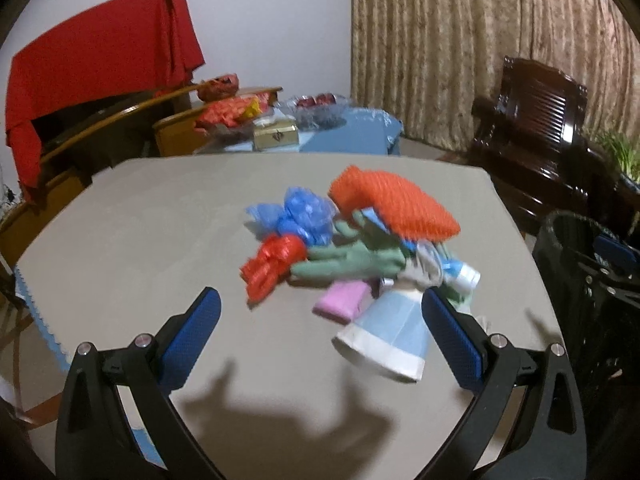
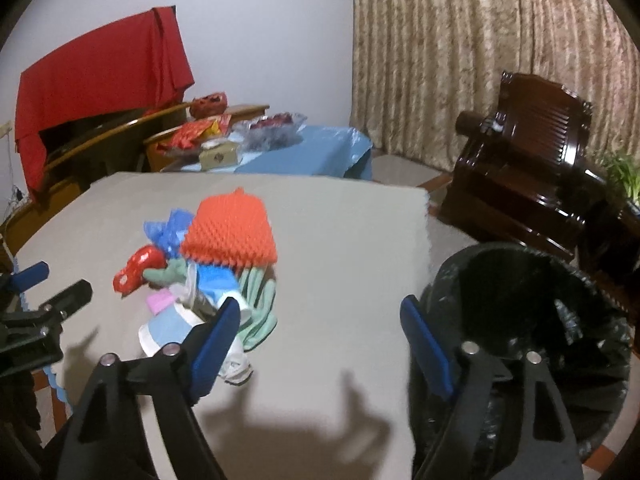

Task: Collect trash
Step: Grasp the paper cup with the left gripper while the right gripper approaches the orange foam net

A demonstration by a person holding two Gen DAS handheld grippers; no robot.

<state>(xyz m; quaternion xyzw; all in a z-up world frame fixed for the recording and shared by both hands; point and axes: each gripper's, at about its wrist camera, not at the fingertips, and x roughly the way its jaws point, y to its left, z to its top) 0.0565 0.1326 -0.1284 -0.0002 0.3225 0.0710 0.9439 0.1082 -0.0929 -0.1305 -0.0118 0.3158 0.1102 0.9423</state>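
Note:
A pile of trash lies mid-table: an orange spiky mat [image 1: 394,204] [image 2: 232,232], blue plastic [image 1: 296,214], a red wrapper [image 1: 270,266] [image 2: 136,268], a green glove [image 1: 352,260] [image 2: 256,300], a pink piece [image 1: 342,300] and a tipped light-blue paper cup [image 1: 386,336] [image 2: 168,326]. My left gripper [image 1: 320,312] is open and empty just before the pile, the cup near its right finger. My right gripper [image 2: 320,320] is open and empty, right of the pile. A black-lined trash bin [image 2: 532,320] [image 1: 580,264] stands off the table's right edge.
The grey table [image 1: 160,240] ends at a right edge [image 2: 424,240] beside the bin. A dark wooden armchair [image 2: 528,160] stands behind the bin. A blue-covered side table [image 1: 352,136] with boxes and snacks stands beyond. The left gripper shows at the far left of the right wrist view [image 2: 36,320].

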